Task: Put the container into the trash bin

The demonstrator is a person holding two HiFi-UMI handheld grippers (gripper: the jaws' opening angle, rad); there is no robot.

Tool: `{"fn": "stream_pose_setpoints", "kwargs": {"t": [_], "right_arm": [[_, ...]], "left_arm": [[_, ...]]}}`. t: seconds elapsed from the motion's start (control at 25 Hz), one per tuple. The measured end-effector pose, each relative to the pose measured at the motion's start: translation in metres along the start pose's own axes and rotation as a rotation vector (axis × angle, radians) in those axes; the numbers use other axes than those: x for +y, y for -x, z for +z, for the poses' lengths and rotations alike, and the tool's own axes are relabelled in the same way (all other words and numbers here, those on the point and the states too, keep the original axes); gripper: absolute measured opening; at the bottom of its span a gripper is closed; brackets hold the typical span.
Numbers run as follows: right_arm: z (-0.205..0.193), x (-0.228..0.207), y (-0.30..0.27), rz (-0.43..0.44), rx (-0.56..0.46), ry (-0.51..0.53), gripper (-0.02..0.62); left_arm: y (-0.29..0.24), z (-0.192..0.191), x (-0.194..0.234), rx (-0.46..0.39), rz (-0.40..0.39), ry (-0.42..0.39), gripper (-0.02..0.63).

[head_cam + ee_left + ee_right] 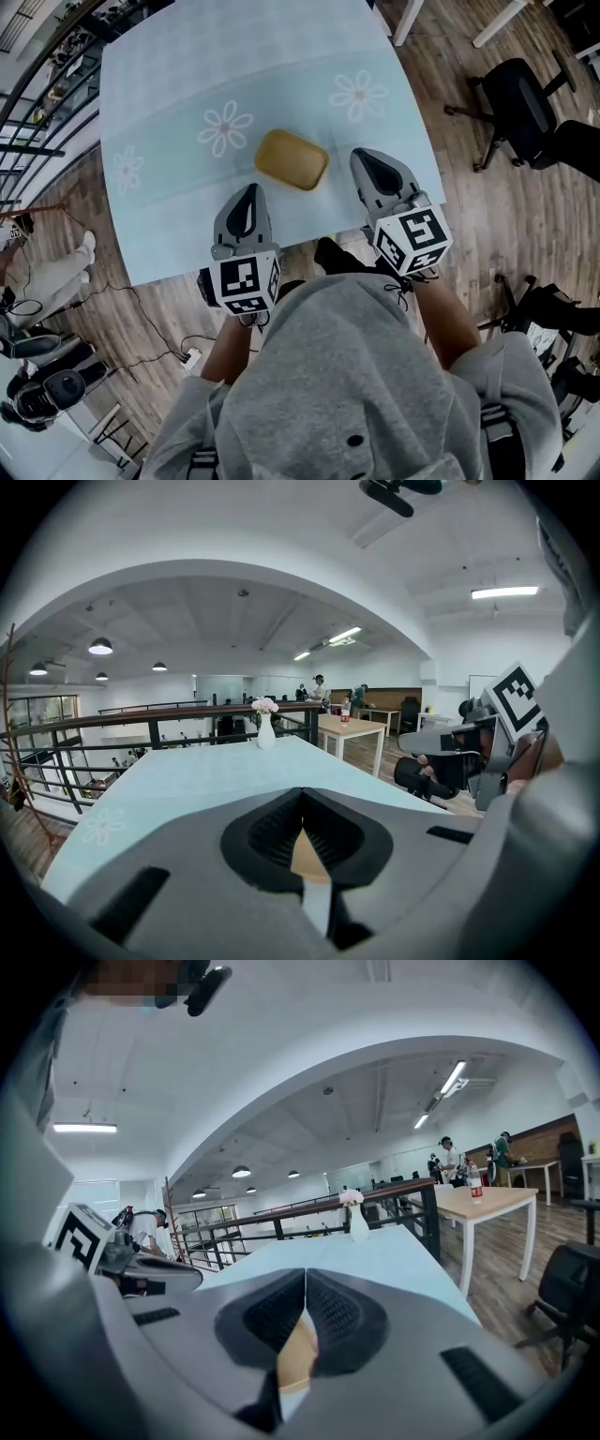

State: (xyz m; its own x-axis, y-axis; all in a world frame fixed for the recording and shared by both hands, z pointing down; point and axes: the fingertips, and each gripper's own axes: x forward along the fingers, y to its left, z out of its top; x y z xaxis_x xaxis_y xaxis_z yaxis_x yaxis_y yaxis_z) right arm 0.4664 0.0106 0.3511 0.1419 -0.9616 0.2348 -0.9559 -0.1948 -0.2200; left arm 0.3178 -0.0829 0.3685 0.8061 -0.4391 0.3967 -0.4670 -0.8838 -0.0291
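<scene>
A tan, rounded container (292, 158) lies on the pale blue tablecloth (187, 84), close to the table's near edge. My left gripper (248, 194) hovers just left of it and nearer to me, jaws shut with nothing in them. At the container's right side is my right gripper (362, 157), also shut and empty. In the left gripper view the container (305, 857) shows only as a tan sliver below the closed left gripper (302, 803). The right gripper view gives the same sliver of container (294, 1356) under the closed right gripper (306, 1279). No trash bin is in view.
A white vase with flowers (265, 727) stands at the table's far end. A black office chair (517, 101) sits on the wooden floor to the right. A dark railing (37, 103) runs along the left. A wooden table (487, 1204) with a bottle stands beyond.
</scene>
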Motion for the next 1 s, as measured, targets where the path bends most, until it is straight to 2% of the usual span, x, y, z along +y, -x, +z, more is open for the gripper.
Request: {"fn": "stream_pose_setpoints", "kwargs": {"t": [0.36,0.56,0.6,0.76,0.92,1.0], "right_arm": [[0.002,-0.014,-0.016,0.01,0.0,-0.004,0.028],[0.001,-0.018,-0.016,0.006,0.003,-0.008,0.028],[0.001,-0.019,-0.016,0.005,0.003,-0.007,0.028],[0.004,-0.017,-0.018,0.001,0.003,0.002,0.028],[0.004,-0.021,-0.019,-0.026,-0.004,0.022,0.028],[0.003,-0.027,-0.019,-0.046,-0.004,0.012,0.028]], "left_arm": [[-0.03,-0.008,-0.017,0.065,-0.108,-0.01,0.021],[-0.037,-0.028,-0.027,0.136,-0.181,-0.023,0.055],[-0.039,-0.032,-0.028,0.149,-0.191,-0.035,0.062],[-0.045,-0.05,-0.031,0.208,-0.267,-0.07,0.155],[-0.054,-0.067,-0.035,0.263,-0.334,-0.136,0.155],[-0.058,-0.077,-0.041,0.299,-0.374,-0.186,0.177]]}}
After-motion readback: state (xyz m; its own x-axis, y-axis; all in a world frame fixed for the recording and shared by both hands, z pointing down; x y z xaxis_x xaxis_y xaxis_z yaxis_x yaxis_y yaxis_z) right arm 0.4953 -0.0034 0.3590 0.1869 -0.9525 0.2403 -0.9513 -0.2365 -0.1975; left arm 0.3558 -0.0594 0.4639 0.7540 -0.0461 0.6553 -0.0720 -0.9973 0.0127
